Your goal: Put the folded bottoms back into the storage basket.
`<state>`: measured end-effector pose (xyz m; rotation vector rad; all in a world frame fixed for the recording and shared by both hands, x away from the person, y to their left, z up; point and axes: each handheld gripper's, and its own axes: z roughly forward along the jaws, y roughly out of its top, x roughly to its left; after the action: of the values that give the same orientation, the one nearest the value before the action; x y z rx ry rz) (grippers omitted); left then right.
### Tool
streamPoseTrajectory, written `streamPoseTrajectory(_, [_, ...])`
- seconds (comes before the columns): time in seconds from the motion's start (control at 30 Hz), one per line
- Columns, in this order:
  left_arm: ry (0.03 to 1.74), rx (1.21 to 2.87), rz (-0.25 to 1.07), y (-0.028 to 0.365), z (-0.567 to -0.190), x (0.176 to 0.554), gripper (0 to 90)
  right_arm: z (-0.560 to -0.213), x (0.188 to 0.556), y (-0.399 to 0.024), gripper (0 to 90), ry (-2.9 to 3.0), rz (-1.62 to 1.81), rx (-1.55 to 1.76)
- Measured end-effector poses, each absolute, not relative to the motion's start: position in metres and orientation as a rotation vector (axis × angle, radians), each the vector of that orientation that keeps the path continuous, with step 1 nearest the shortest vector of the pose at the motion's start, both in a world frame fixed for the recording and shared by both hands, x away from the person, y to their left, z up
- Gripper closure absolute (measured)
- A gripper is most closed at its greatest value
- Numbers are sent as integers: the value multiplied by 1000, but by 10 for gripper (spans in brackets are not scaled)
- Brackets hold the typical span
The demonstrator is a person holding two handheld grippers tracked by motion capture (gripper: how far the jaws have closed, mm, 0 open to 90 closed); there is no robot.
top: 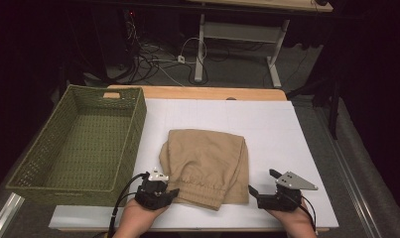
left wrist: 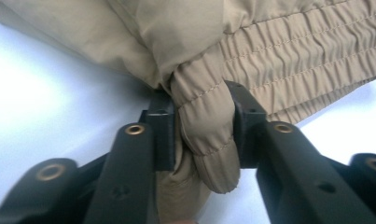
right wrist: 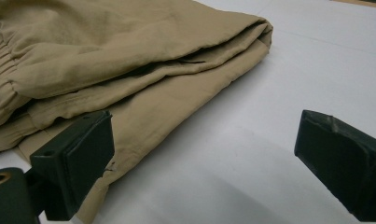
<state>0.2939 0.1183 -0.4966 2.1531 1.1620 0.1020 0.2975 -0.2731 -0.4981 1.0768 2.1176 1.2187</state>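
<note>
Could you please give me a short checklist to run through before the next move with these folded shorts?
1. Left hand-held gripper has the waistband: ok. Its pads press a bunched fold of the elastic band of the tan shorts.
2. Right hand-held gripper has cloth: not ok. Its jaws stand wide apart, one pad at the shorts' edge, nothing pinched.
3. Shorts stay folded: ok. They lie in a flat stack on the white mat.
4. Green basket free to receive: ok. It stands to the left of the shorts with nothing inside.
5. Grip catches all layers: cannot tell. The lower layers are hidden behind the bunched fold.
</note>
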Motion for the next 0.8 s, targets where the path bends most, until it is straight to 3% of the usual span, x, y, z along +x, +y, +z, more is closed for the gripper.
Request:
streamPoseTrajectory(0.13, [1142, 2165, 133, 116, -494, 293, 734, -497, 296, -275, 54, 2111, 1219, 1075])
streamPoseTrajectory(0.37, [1112, 2181, 158, 115, -492, 292, 760, -497, 296, -278, 53, 2111, 1226, 1081])
streamPoseTrajectory(0.8, [1087, 2222, 174, 121, -483, 277, 761, -493, 296, -274, 51, 2099, 1251, 1065])
